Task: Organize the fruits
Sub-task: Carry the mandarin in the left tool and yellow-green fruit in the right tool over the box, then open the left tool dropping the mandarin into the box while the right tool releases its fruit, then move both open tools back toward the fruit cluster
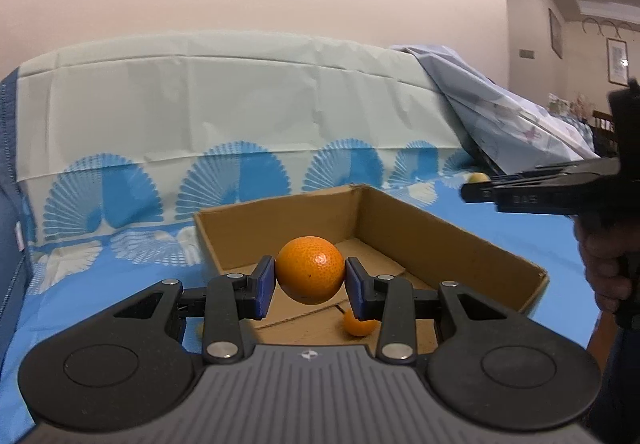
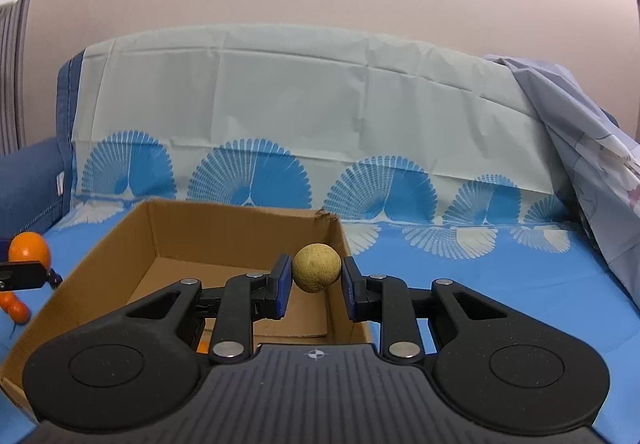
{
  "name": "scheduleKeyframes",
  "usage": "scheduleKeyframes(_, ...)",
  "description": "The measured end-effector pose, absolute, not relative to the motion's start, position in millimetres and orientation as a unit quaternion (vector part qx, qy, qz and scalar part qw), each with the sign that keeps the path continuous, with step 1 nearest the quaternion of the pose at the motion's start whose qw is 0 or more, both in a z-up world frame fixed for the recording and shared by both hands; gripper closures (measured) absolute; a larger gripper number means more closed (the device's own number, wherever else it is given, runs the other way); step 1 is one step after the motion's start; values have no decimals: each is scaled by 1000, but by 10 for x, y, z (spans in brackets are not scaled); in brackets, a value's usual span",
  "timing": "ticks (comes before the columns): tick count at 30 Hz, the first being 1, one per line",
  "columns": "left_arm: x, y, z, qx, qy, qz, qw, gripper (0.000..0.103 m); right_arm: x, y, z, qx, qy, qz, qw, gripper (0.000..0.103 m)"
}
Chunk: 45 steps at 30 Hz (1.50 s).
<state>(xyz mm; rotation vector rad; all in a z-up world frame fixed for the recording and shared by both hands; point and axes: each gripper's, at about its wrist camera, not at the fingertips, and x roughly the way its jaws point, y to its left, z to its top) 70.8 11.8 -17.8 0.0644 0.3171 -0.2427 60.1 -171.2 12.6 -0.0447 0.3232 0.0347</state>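
While the left tool (image 1: 310, 286) clamps a round glossy orange (image 1: 310, 269) directly above the open brown cardboard box (image 1: 452, 240), a smaller orange fruit (image 1: 360, 324) lies below at 5 o'clock; the right tool (image 2: 316, 284), jaws narrowed, pinches a tan rough-skinned ball-shaped fruit (image 2: 317, 267) over the box's right wall.

wrist views, close, sharing cardboard box (image 1: 400, 240)

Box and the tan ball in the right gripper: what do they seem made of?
Box: looks like plain brown corrugated cardboard, matte, with a torn corner and folded floor flaps. Ball: rough, speckled, dull tan surface, possibly cork or a dried fruit; the look leaves it open.
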Motion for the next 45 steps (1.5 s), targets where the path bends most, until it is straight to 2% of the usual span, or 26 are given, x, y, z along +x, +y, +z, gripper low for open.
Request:
scheduleKeyframes(29,806,-96,-336,51,181,-143,972,61,830,-1578,-43,-59,220,25,973,75)
scheduleKeyframes(33,827,-100,-348,46,191,-156,968,59,902,-1574,-109,-66,249,9,966,54)
scheduleKeyframes(35,824,-105,-350,50,190,-153,969,29,909,-1592,-111,-65,248,-1,966,47)
scheduleKeyframes(36,819,-106,-348,52,187,-151,969,24,915,-1610,-113,-62,249,-9,966,43)
scheduleKeyframes(40,860,-24,-325,38,186,-124,974,23,971,-1673,-163,-63,269,-47,960,32)
scheduleKeyframes(45,1000,103,-374,31,220,-65,973,23,1094,-1748,-334,-66,324,-90,939,32)
